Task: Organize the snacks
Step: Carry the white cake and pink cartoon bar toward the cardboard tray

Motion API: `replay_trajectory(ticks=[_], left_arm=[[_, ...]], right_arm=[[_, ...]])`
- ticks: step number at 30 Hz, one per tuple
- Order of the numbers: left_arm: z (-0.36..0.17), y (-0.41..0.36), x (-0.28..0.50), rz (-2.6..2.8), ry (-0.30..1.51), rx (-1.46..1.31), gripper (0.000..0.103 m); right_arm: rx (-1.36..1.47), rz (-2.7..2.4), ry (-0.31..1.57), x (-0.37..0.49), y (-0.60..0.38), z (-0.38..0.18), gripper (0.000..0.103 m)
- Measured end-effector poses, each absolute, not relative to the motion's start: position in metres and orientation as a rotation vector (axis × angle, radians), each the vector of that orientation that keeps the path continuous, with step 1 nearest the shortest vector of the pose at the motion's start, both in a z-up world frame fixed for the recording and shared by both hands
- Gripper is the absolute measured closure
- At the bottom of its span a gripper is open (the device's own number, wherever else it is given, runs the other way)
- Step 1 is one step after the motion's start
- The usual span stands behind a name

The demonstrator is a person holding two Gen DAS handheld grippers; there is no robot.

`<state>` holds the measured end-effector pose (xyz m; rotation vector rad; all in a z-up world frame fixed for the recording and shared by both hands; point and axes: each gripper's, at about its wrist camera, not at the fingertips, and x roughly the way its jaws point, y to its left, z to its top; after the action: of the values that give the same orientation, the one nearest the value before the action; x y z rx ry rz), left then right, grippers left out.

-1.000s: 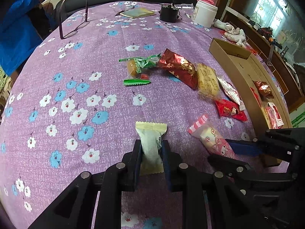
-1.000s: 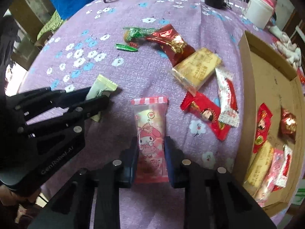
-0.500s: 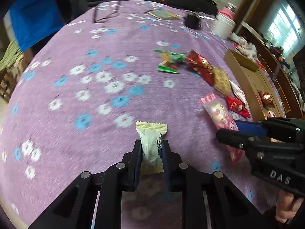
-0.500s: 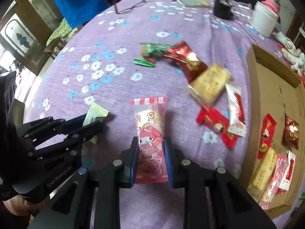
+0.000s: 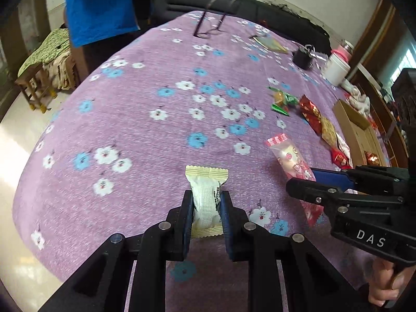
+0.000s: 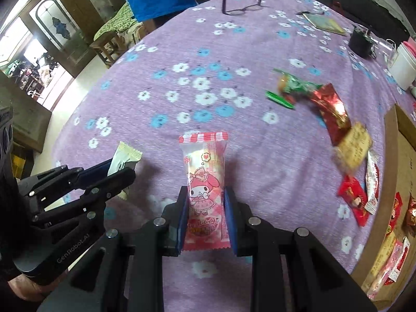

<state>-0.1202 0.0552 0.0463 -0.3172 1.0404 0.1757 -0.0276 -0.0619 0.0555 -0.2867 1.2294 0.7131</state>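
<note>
My left gripper (image 5: 206, 202) is shut on a cream white snack packet (image 5: 206, 195) and holds it above the purple floral tablecloth (image 5: 156, 135). My right gripper (image 6: 205, 197) is shut on a pink My Melody snack packet (image 6: 204, 182), also held above the cloth. Each gripper shows in the other's view: the right gripper (image 5: 306, 182) with its pink packet (image 5: 288, 158), the left gripper (image 6: 122, 169) with its cream packet (image 6: 124, 157). The cardboard box (image 6: 391, 171) at the right holds several snacks.
Loose snacks lie on the cloth right of centre: a green candy (image 6: 291, 85), a red foil packet (image 6: 331, 111), a yellow packet (image 6: 355, 147), and a red packet (image 6: 353, 195). Glasses (image 6: 241, 7), a booklet (image 6: 325, 22), a black cup (image 6: 360, 43) and a white canister (image 6: 404, 67) stand far back. A person in blue (image 5: 101, 7) stands at the far left edge.
Both grippers have lifted and pulled back toward the near left of the table with their packets still held. The box and loose snacks now sit farther right in both views.
</note>
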Motion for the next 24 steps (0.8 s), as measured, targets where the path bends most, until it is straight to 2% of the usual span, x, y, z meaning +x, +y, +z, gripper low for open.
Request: replay_trajectory(ticks=[8,24], left_arm=[[0.047,0.046,-0.109,0.132,1.049,-0.325,0.082],[0.071,-0.054,-0.048,-0.152,1.049,-0.171,0.083]], right_arm=[[-0.241,0.679,1.212,-0.023,-0.081,0.064,0.078],[-0.03,0.456,1.17,-0.003,-0.194,0.083,0.078]])
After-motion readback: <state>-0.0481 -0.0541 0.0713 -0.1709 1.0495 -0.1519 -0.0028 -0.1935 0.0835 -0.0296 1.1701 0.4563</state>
